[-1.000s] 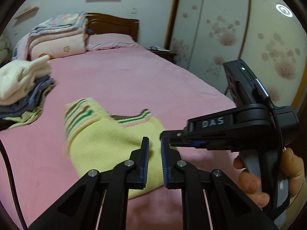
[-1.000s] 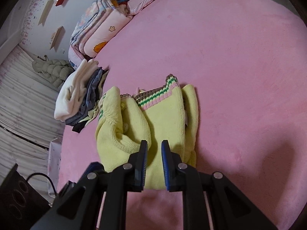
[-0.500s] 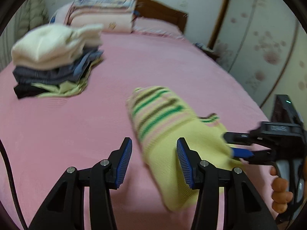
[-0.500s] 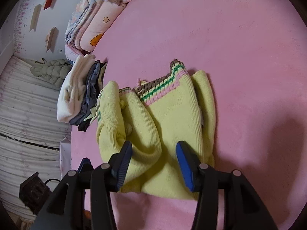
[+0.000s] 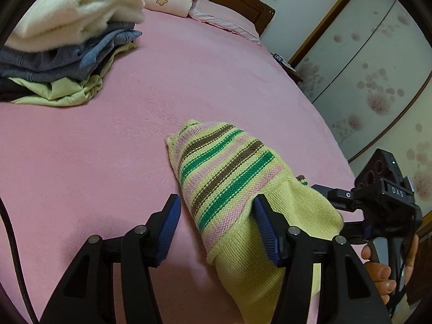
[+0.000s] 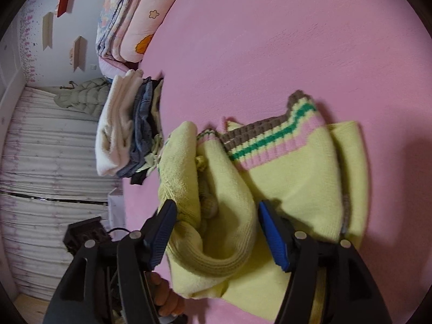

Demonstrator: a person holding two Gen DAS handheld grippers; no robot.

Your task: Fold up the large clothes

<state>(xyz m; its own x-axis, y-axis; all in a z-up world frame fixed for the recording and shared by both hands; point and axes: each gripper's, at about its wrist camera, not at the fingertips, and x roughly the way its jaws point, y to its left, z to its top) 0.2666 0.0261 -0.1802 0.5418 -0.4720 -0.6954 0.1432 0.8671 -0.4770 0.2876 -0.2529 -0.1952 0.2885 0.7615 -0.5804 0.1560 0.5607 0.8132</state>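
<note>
A folded yellow knit sweater (image 5: 243,205) with pink, green and brown stripes lies on the pink bed (image 5: 108,148). My left gripper (image 5: 216,226) is open, its jaws on either side of the sweater's striped edge. In the right wrist view the sweater (image 6: 283,178) lies bunched, with its striped hem at the far side. My right gripper (image 6: 218,232) is open, its jaws on either side of a rolled yellow fold. The right gripper's body (image 5: 383,205) shows at the right of the left wrist view.
A stack of folded clothes (image 5: 62,43), cream on top, then blue and green, sits at the far left of the bed; it also shows in the right wrist view (image 6: 129,129). Folded quilts (image 6: 132,19) and a pillow (image 5: 224,19) lie by the headboard. Wardrobe doors (image 5: 378,54) stand at right.
Both grippers have gone from shut to open over the sweater. The left gripper has swung left and lower, so the clothes stack now looks nearer.
</note>
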